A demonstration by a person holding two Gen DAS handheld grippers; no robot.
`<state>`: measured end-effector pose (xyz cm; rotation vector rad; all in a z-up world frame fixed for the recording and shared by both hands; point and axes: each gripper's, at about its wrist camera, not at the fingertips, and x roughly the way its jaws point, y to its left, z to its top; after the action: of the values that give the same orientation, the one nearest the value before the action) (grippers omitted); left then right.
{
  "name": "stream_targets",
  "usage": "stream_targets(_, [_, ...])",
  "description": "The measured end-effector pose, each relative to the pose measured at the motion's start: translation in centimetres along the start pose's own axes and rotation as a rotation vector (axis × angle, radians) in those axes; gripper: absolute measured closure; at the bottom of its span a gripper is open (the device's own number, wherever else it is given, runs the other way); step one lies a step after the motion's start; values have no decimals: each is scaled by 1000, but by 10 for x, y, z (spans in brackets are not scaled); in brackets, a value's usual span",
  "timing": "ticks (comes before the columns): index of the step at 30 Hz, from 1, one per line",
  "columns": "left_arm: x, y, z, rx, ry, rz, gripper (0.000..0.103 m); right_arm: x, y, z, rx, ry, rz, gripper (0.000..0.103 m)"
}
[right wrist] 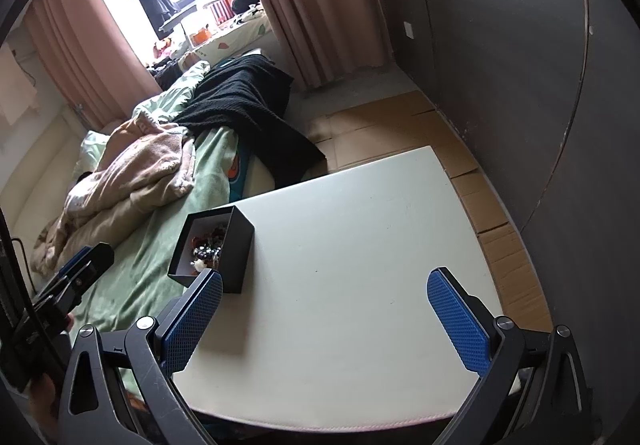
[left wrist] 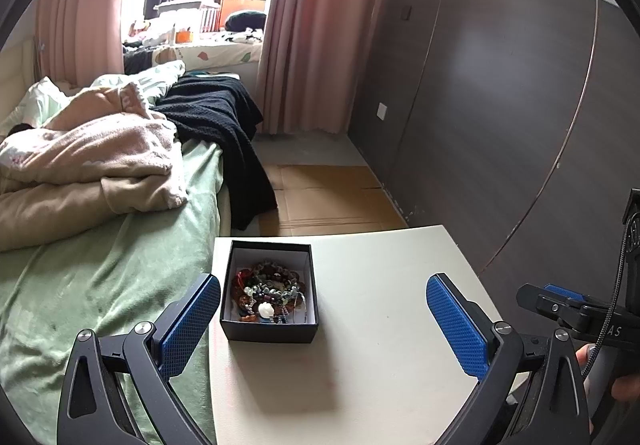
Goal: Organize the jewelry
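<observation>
A small black box (left wrist: 269,332) with a white lining stands on the left part of a white table (left wrist: 380,325). It holds a tangle of beaded bracelets and jewelry (left wrist: 269,291). My left gripper (left wrist: 323,319) is open and empty, held above the table just right of and nearer than the box. In the right wrist view the same box (right wrist: 236,245) sits at the table's (right wrist: 340,265) left edge, with jewelry (right wrist: 208,247) showing inside. My right gripper (right wrist: 325,315) is open and empty above the table, its left finger (right wrist: 192,321) near the box's front corner.
A bed with a green sheet (left wrist: 100,285), a beige blanket (left wrist: 88,165) and a black throw (left wrist: 224,125) lies left of the table. A dark panelled wall (left wrist: 500,105) stands to the right. Cardboard (left wrist: 328,197) covers the floor beyond the table.
</observation>
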<state>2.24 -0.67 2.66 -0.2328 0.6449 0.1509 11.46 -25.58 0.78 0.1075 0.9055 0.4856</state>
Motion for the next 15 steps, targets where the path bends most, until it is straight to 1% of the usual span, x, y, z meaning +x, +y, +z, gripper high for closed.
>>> stream_targets(15, [-1, -1, 0, 11, -6, 3, 0, -1, 1, 1, -12, -3, -9, 0])
